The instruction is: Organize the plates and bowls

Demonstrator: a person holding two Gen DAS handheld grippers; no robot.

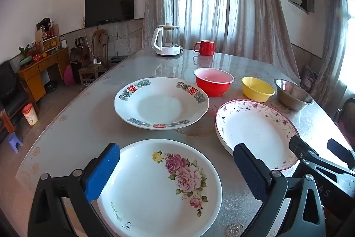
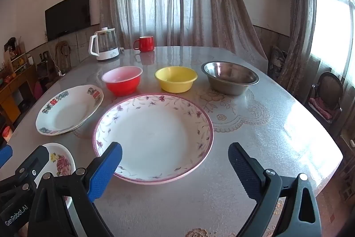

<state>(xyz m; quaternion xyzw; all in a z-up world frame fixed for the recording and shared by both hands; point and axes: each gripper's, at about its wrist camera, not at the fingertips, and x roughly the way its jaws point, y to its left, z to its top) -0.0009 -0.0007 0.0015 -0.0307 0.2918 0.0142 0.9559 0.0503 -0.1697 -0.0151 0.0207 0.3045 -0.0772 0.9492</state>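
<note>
1. Your left hand-held gripper [image 1: 175, 172] is spread wide and grasps nothing; it hovers over the rose plate [image 1: 159, 190], with one blue pad above the plate's left rim and the other off its right edge.
2. Your right hand-held gripper [image 2: 175, 170] is likewise released and empty. Its left pad sits over the near-left rim of the purple-vine plate [image 2: 153, 137]; its right pad is over bare desk [image 2: 255, 137].
3. The rose plate lies flat at the near edge of the desk, nearest to you on the left.
4. The purple-vine plate lies flat just to the right of it, close beside but apart from it.
5. The third plate, with red characters [image 1: 160, 102] on its rim, lies beyond the rose plate. Its right edge comes very close to the purple-vine plate; whether the two touch you cannot tell from either view.
6. Behind the plates, three bowls stand upright in a row: the red bowl [image 2: 122, 80] at the left, the yellow bowl [image 2: 176, 78] in the middle, the steel bowl [image 2: 229, 77] at the right. All three appear empty and stand apart from each other.
7. The red bowl is just beside the far rim of the red-character plate.
8. At the far end of the desk stand a white kettle [image 2: 104, 44] and a red mug [image 2: 144, 43], well apart from the dishes.
</note>
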